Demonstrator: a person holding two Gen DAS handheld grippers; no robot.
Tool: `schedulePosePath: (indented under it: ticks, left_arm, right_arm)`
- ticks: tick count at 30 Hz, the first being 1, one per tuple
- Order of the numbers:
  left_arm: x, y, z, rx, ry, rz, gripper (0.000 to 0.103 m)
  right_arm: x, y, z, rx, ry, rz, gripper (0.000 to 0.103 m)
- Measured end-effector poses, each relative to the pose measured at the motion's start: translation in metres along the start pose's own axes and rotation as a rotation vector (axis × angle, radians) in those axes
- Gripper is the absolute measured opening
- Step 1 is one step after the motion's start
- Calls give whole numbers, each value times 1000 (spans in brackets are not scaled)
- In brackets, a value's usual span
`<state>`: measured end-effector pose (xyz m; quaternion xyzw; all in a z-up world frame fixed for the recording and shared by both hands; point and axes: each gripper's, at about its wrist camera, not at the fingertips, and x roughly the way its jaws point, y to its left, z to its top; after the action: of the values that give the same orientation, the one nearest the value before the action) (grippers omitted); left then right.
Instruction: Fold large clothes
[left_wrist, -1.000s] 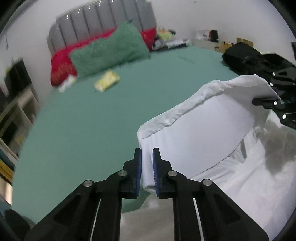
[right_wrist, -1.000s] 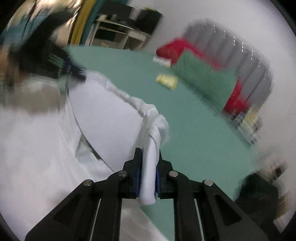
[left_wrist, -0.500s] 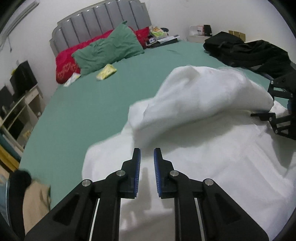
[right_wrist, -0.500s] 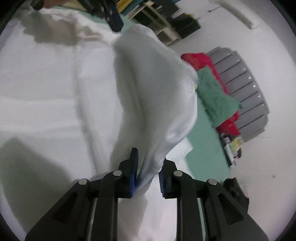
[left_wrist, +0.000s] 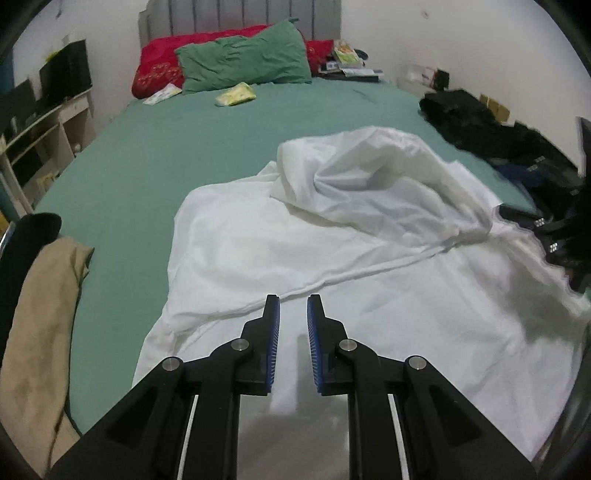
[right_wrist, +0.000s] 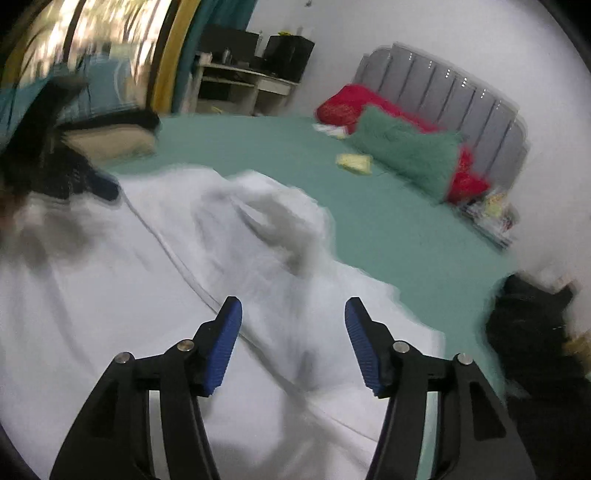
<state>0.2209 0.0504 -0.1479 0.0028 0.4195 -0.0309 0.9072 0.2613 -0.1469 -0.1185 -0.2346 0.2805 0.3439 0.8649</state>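
A large white garment (left_wrist: 332, 243) lies on the green bed sheet (left_wrist: 155, 158), its far part folded back in a loose, rumpled heap (left_wrist: 384, 177). My left gripper (left_wrist: 293, 310) hovers over the garment's near part, its jaws a narrow gap apart with nothing between them. My right gripper (right_wrist: 293, 314) is wide open and empty above the same garment (right_wrist: 155, 295), which is blurred in the right wrist view. The right gripper also shows at the right edge of the left wrist view (left_wrist: 554, 236).
A green pillow (left_wrist: 243, 61) and a red pillow (left_wrist: 162, 70) lie at the grey headboard, with a yellow packet (left_wrist: 236, 96) in front. Black clothes (left_wrist: 480, 122) are piled at the right. A beige cloth (left_wrist: 40, 314) lies left. Shelves (left_wrist: 40, 122) stand left of the bed.
Both grippers have let go of the garment's edge, which dropped onto the rest in a rumpled fold. The right gripper opened wide; the left drew back toward the near side.
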Motion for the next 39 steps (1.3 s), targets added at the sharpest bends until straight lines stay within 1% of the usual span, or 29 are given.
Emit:
schedulePosePath:
  ticks: [1,2,3,4,5,6,7,8,9,11,12,15,16,20,22,23,25,27,28,30,31,32,33,34,35,37,38,39]
  left_arm:
    - [-2,-1,2,-10,-2,-13,17]
    - [-4,-3,5,-17,-6,-23,17]
    - [-5,-5,7,-20,-10,-28,17]
    - [-7,-6,8,-22,-14,-30,17]
    - [-11,-5,9,-28,-16,-33,17]
    - [-13,-5,10,-32,-16,-41,17]
    - [-14,-5,9,-32,-17,-46,17]
    - [-15,-4,9,-33,-19,-48,17]
    - [-16,-2,10,-37,-20,-47,17]
    - [-14,2,11,-57,-16,-52,17]
    - [-12,4,12,-70,-11,-54,17]
    - [-7,4,16,-97,-3,-56,17]
    - [-6,2,18,-105,-1,-58,17]
    - [-4,-11,28,-104,-8,-84,17]
    - [-2,-21,34,-85,-18,-85,17]
    - [2,-26,38,-75,-18,-91,17]
    - [15,-36,46,-65,-8,-112,18]
    - [27,-44,52,-61,2,-133,20]
    - [33,-49,58,-56,-1,-147,21]
    - [39,-52,69,-60,-28,-152,21]
    - [41,-54,73,-68,-42,-157,21]
    - [44,-55,78,-83,-52,-166,21]
    - [48,-56,82,-93,-53,-182,23]
    - [54,-58,84,-95,-43,-200,23]
    - [64,-61,85,-86,-12,-211,25]
    - [91,-71,81,-42,105,-225,27]
    - [107,-77,75,-11,172,-220,27]
    - [118,-81,69,11,206,-199,27]
  right_arm:
    - [20,1,13,66,20,57,58]
    - [32,2,18,96,35,75,58]
    - [51,2,25,134,61,69,58]
    - [72,0,28,166,104,45,57]
    - [86,-3,29,206,136,39,47]
    - [94,-2,24,247,160,58,17]
    - [99,-2,18,283,190,82,1]
    - [101,-5,16,308,204,102,2]
    - [94,-3,15,298,177,130,2]
    - [73,7,17,222,141,140,2]
    - [53,16,16,181,100,164,2]
    - [19,36,4,133,86,237,2]
    - [12,44,-4,118,92,268,2]
    - [12,68,-32,76,166,316,2]
    - [14,80,-47,70,230,324,3]
    - [13,83,-51,65,241,313,4]
    - [6,81,-51,78,225,309,9]
    - [-3,70,-43,107,181,301,20]
    - [-8,62,-37,128,141,301,23]
    - [-19,42,-22,175,58,275,37]
    - [-21,34,-15,197,27,256,41]
    - [-20,18,-8,240,-10,224,45]
    - [-16,7,-4,280,-21,204,46]
    - [-9,-2,-2,321,-19,189,46]
    - [3,-12,-1,363,-1,175,46]
    - [39,-24,-7,420,93,157,46]
    - [51,-23,-8,414,130,150,46]
    - [69,-19,-14,388,195,124,46]
